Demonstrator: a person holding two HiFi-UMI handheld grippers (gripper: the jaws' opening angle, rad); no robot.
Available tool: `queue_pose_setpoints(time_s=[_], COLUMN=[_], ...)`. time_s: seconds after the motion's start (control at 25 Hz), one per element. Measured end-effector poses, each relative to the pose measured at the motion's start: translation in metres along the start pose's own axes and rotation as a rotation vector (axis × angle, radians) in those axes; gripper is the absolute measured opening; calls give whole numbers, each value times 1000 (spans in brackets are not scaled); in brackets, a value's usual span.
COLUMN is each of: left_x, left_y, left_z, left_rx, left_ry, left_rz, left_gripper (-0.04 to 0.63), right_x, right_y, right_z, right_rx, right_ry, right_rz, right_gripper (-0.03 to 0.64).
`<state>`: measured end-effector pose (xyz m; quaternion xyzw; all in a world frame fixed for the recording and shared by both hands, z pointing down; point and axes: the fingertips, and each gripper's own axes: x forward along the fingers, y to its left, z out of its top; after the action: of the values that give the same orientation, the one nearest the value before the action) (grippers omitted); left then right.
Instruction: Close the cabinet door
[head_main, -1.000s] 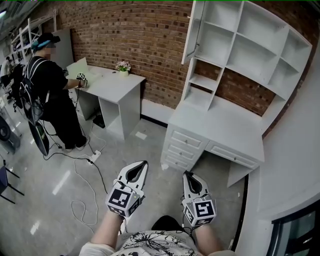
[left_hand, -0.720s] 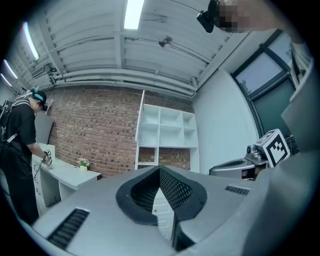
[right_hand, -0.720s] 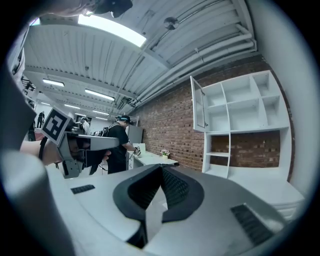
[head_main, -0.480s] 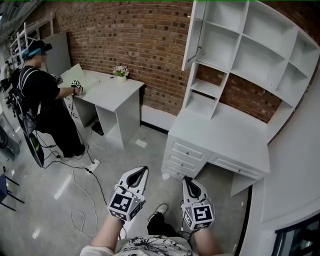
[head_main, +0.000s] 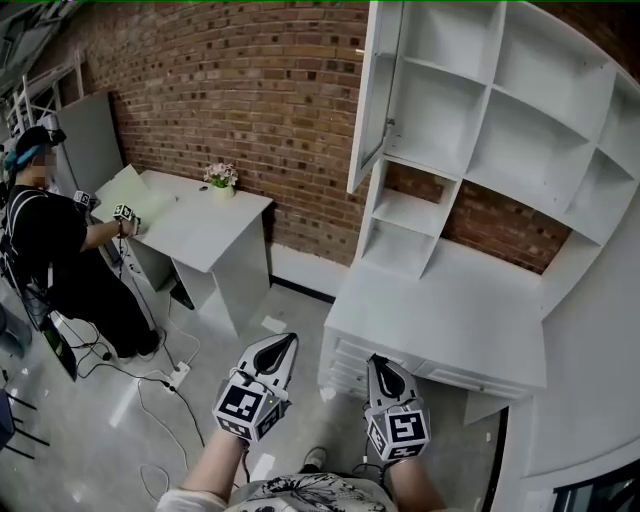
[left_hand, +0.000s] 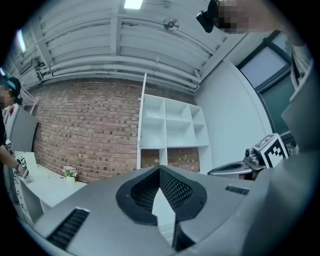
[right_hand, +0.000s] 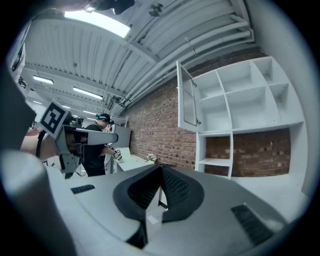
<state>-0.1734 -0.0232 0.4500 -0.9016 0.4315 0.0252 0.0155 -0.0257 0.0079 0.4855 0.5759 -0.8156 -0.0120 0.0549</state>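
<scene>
A white desk (head_main: 440, 300) carries a white shelf unit (head_main: 500, 110) against the brick wall. The unit's narrow cabinet door (head_main: 368, 95) stands swung open at its upper left, with a small handle on its edge. In the right gripper view the door (right_hand: 187, 102) shows its glass panel; in the left gripper view the door (left_hand: 142, 125) is edge-on. My left gripper (head_main: 287, 341) and right gripper (head_main: 376, 361) are held level side by side just short of the desk's front. Both are shut and hold nothing, well below the door.
A second white desk (head_main: 205, 235) with a small flower pot (head_main: 221, 178) stands to the left, where a person (head_main: 45, 260) works with a marker cube. Cables and a power strip (head_main: 178, 375) lie on the floor. A white wall (head_main: 600, 380) bounds the right side.
Both grippers and the view have moved forward toward the desk and shelf unit, which now looks larger and nearer. The door has stayed open. The jaws have stayed shut.
</scene>
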Motion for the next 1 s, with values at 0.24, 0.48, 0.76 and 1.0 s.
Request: queue_pose_setpoints(time_s=[0.24, 0.48, 0.76, 1.0], left_x=[84, 155, 228, 293], left_y=[30, 50, 87, 124], left_z=[-1, 11, 34, 63], left_rx=[5, -22, -13, 2], left_ry=[-10, -17, -68, -144], left_rz=[-18, -55, -93, -138], left_gripper=[12, 12, 12, 12], right_x=[67, 112, 164, 209], right_y=[-54, -108, -153, -191], right_z=[2, 13, 37, 59], right_rx=[-31, -61, -75, -98], right_ry=[0, -8, -39, -58], right_rz=[-14, -57, -99, -143], right_gripper=[5, 3, 5, 5])
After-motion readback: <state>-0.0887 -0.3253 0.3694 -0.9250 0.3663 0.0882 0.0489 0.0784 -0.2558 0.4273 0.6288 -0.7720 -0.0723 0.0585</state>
